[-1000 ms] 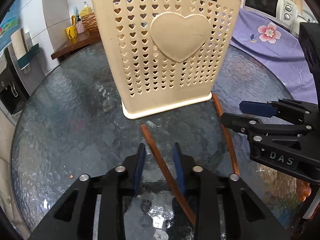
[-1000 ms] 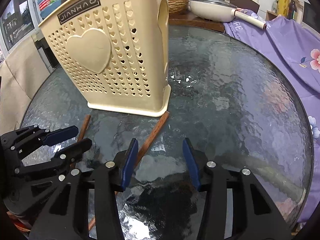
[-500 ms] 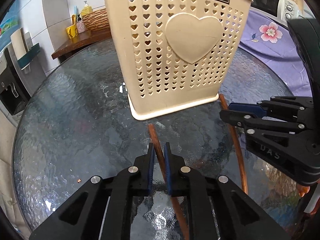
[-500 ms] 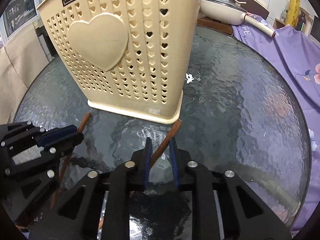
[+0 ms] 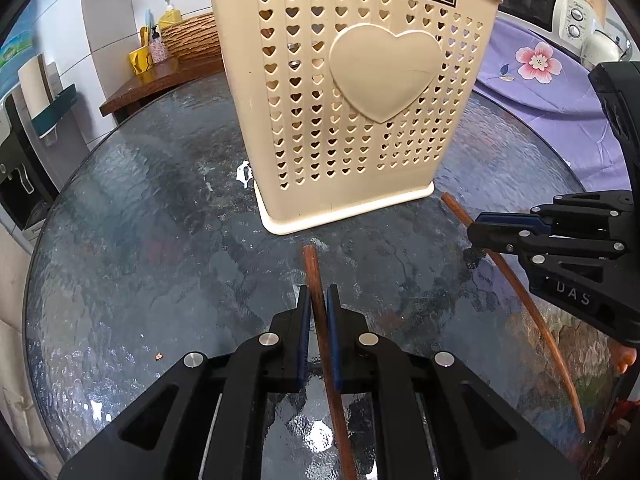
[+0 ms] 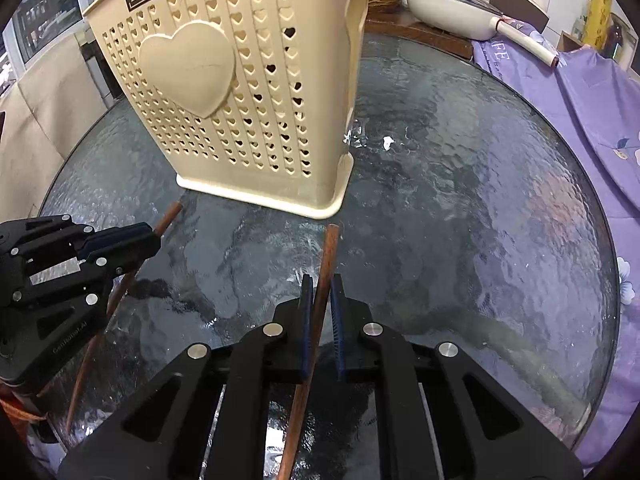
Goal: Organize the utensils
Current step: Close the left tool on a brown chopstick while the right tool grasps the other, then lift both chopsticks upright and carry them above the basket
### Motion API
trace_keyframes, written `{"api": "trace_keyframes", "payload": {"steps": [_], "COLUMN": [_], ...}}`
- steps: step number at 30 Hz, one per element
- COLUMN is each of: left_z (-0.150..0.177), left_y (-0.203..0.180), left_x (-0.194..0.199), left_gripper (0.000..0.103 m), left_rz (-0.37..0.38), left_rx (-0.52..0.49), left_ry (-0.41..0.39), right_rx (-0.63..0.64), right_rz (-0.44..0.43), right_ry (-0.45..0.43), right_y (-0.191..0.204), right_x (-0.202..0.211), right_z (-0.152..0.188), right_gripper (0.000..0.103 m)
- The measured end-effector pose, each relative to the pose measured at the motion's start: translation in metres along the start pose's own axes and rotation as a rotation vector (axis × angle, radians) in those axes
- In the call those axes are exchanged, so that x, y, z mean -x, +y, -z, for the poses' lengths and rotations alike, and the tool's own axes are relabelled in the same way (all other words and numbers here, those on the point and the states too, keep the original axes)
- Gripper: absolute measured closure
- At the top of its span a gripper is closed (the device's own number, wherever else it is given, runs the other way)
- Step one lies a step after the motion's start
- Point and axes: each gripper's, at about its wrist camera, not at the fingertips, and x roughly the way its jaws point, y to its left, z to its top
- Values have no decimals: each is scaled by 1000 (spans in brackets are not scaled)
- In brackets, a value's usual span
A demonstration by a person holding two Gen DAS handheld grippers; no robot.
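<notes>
- Left wrist view: your left gripper (image 5: 318, 312) is clamped on a brown wooden chopstick (image 5: 316, 276) lying on the round glass table (image 5: 140, 220), just in front of the cream perforated utensil holder (image 5: 348, 92).
- Right wrist view: your right gripper (image 6: 320, 300) grips a second chopstick (image 6: 327, 256) beside it.
- Lift both straight up, clear of the holder's base, before tipping them over its rim.

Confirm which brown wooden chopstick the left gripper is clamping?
The left gripper is shut on the brown wooden chopstick before the beige heart-holed basket's middle; the other chopstick, by its corner, sits in the right gripper.
</notes>
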Motion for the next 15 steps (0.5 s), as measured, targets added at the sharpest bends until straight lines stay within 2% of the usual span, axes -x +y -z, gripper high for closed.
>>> {"api": "trace_keyframes", "payload": {"steps": [8,15], "left_z": [-2,-9], "left_y": [1,6], "left_x": [0,17], "left_gripper": [96,96], "left_rz": [43,78], "left_rx": [45,80], "left_ry": [8,-46], "right_rx": [-39,-76], "right_rz": [-27,-63], "right_ry": [-5,-62], "right_y": [-6,-17], "right_x": [2,18], "right_z": [3,2], "right_gripper": [95,96]}}
